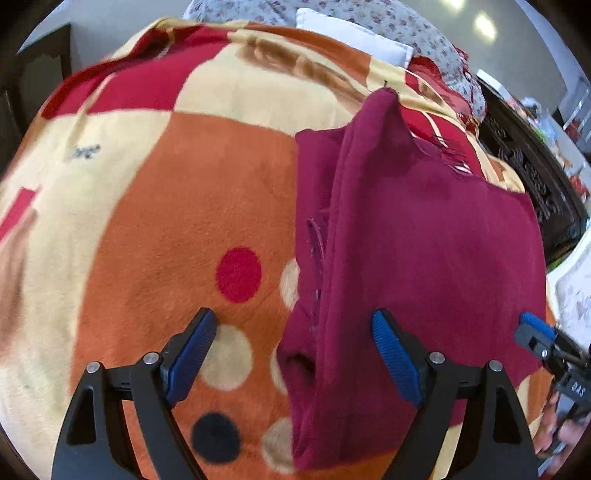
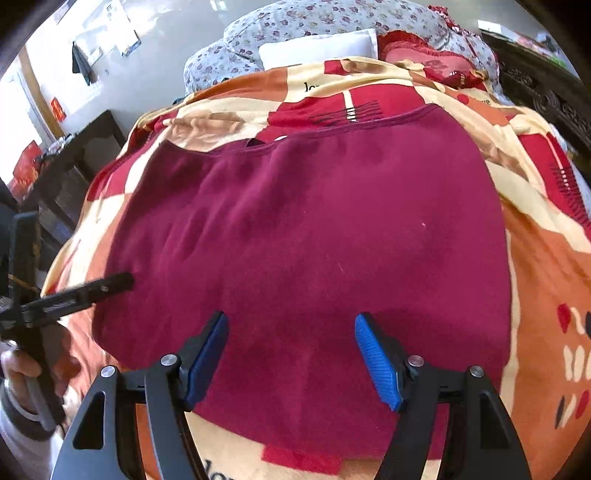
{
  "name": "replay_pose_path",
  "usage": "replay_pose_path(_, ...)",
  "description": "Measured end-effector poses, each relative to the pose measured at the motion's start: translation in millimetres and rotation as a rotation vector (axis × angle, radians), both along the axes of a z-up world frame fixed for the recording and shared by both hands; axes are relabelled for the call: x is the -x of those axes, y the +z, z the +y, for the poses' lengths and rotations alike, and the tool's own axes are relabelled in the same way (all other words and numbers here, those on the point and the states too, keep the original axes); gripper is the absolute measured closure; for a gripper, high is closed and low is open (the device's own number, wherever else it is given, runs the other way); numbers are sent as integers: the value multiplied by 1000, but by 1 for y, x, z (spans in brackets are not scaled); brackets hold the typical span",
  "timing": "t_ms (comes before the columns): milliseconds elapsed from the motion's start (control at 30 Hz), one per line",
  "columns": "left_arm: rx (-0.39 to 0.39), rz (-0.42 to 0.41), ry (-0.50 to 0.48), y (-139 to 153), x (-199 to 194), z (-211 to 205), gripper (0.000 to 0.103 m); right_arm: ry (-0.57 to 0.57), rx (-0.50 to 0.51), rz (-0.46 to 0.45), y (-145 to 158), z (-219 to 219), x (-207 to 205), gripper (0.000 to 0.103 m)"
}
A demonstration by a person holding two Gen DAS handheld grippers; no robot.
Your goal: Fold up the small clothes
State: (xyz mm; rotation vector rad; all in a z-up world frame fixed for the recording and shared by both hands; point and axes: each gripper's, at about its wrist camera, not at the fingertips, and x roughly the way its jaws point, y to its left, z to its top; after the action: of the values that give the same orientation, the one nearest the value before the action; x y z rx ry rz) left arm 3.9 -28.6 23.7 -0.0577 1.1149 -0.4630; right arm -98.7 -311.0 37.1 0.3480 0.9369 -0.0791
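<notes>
A maroon garment (image 1: 424, 251) lies flat on a patterned fleece blanket (image 1: 166, 221), with one side folded over in a long ridge. My left gripper (image 1: 293, 325) is open and empty, hovering over the garment's near left edge. In the right wrist view the garment (image 2: 314, 240) fills the middle. My right gripper (image 2: 291, 325) is open and empty above its near hem. The right gripper also shows in the left wrist view (image 1: 535, 328) at the garment's right edge. The left gripper shows in the right wrist view (image 2: 110, 282) at the garment's left side.
The blanket (image 2: 546, 258) covers a bed. A floral pillow (image 2: 295, 29) and a white pillow (image 2: 317, 48) lie at the far end. Dark carved wooden furniture (image 1: 532, 173) stands to the right, a dark table (image 2: 74, 158) to the left.
</notes>
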Motion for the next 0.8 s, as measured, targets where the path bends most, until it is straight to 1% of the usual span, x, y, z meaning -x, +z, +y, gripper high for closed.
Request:
replay_pose_path(100, 11, -19, 11, -1, -2, -4, 17, 1, -33, -13, 2, -1, -6, 27)
replay_pose_path(233, 18, -36, 2, -3, 0, -12, 17, 12, -95, -35, 8, 1, -23, 27)
replay_pose_path(300, 45, -37, -7, -4, -1, -14, 17, 16, -135, -42, 10, 2, -31, 27)
replay_pose_path(367, 86, -32, -19, -6, -2, -16, 30, 17, -174, -42, 12, 5, -40, 27)
replay_pose_path(400, 108, -22, -31, -6, -2, -17, 46, 18, -185, -43, 12, 5, -43, 27)
replay_pose_path(433, 133, -9, -42, -6, -2, -19, 54, 19, -200, -48, 14, 7, -46, 27)
replay_pose_path(467, 136, -15, -36, -3, 0, -19, 57, 22, -211, -53, 16, 9, -49, 27)
replay_pose_path(533, 150, -43, -50, 3, 6, -19, 72, 38, -234, -66, 20, 14, -53, 26)
replay_pose_path(667, 240, -63, -40, 11, 15, -12, 75, 76, -245, -87, 34, 31, -67, 19)
replay_pose_path(733, 248, -84, -36, 10, 19, -11, 75, 97, -246, -91, 40, 43, -77, 19)
replay_pose_path(800, 233, -100, -32, 10, 23, -13, 75, 125, -241, -94, 45, 56, -87, 18)
